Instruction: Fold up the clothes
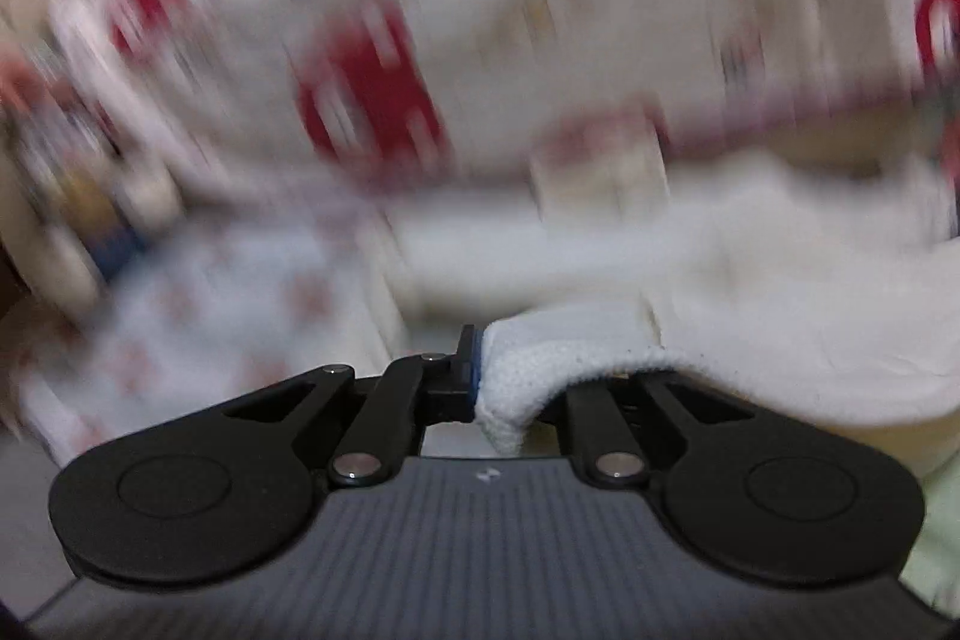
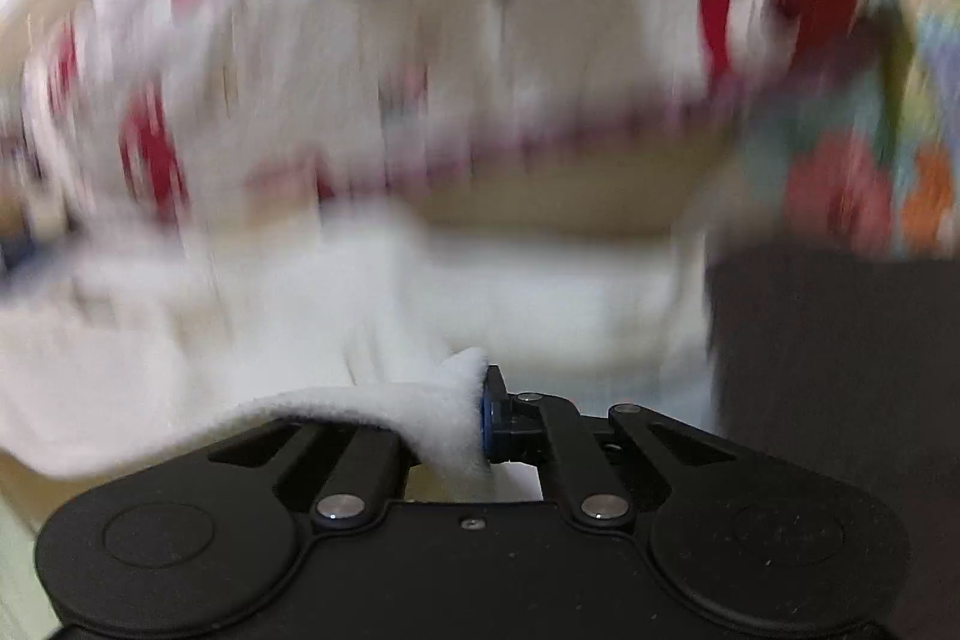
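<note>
Left gripper (image 1: 477,376) fingers clamped tight on white garment (image 1: 750,328) edge. Right gripper (image 2: 480,415) same, pinching opposite edge. Garment spans between both; red-print fabric (image 1: 372,82) behind, blurred.

- White knit garment (image 1: 600,358): thick, fleecy, plain; edge bunched and pinched, rest drooping off to the side in both wrist views.
- Same white cloth (image 2: 444,400) folded over at the pinch; background too blurred to tell what's under it.
</note>
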{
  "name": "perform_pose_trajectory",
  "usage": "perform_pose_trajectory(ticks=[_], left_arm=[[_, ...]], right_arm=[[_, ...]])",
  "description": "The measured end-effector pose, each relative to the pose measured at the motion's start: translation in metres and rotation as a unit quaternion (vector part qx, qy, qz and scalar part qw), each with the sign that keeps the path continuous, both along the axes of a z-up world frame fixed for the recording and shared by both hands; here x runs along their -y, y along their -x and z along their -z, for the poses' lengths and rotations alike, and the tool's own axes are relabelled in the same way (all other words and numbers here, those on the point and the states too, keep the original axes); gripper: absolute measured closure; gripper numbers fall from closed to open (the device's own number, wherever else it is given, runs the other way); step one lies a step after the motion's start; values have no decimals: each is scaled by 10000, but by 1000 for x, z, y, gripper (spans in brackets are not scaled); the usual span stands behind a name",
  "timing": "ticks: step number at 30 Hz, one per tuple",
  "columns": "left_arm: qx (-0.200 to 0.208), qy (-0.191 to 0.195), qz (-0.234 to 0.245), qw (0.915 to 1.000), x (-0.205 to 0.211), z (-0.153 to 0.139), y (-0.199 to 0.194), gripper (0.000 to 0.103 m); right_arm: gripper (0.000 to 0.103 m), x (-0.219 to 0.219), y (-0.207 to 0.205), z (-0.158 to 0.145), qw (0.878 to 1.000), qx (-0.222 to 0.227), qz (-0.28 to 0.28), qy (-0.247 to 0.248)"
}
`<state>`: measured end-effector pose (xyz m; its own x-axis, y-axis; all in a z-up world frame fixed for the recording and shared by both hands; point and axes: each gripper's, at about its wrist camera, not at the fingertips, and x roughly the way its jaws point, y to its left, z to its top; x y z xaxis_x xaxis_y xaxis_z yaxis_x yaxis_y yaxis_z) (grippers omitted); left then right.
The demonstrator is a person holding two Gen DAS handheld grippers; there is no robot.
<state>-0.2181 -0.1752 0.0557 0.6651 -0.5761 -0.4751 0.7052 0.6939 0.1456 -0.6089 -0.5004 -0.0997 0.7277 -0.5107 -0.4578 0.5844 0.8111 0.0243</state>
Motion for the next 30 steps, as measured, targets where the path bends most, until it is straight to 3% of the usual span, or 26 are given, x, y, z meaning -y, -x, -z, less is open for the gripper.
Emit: perform_pose_trajectory(ticks=[3,5,8,9,11,14,16,21,25,27,30], left_arm=[[638,964,-298,9928,-55,-72,36,96],[688,1239,-437,9889,-92,-90,56,96],[-37,1040,-426,9937,-123,-60,68,95],[-301,743,-486,9956,-125,-37,70,95],[-783,171,-595,9950,-128,7,72,95],[-1204,-443,-681,9894,-128,58,71,96],[-1349,-477,-682,9874,-132,65,67,96],[-1205,-93,-551,9911,-138,32,62,95],[-1235,15,-521,9910,-143,23,70,96],[-1358,-65,-520,9893,-148,31,74,96],[-1876,-199,-530,9806,-151,61,72,96]], right_arm=[[97,-13,18,-35,9984,550,-40,-82],[97,-22,30,-59,9957,915,-66,-137],[95,-36,48,-95,9890,1461,-105,-218],[95,-39,51,-80,9890,1396,-43,-480],[96,-47,54,-21,9887,923,166,-1173],[97,-59,52,17,9900,453,218,-1320],[97,-62,51,26,9906,300,221,-1315],[97,-51,54,-45,9931,967,151,-645],[97,-64,70,-78,9914,1244,146,-388],[97,-70,76,-64,9942,979,245,-372],[97,-74,79,-25,9964,413,468,-569]])
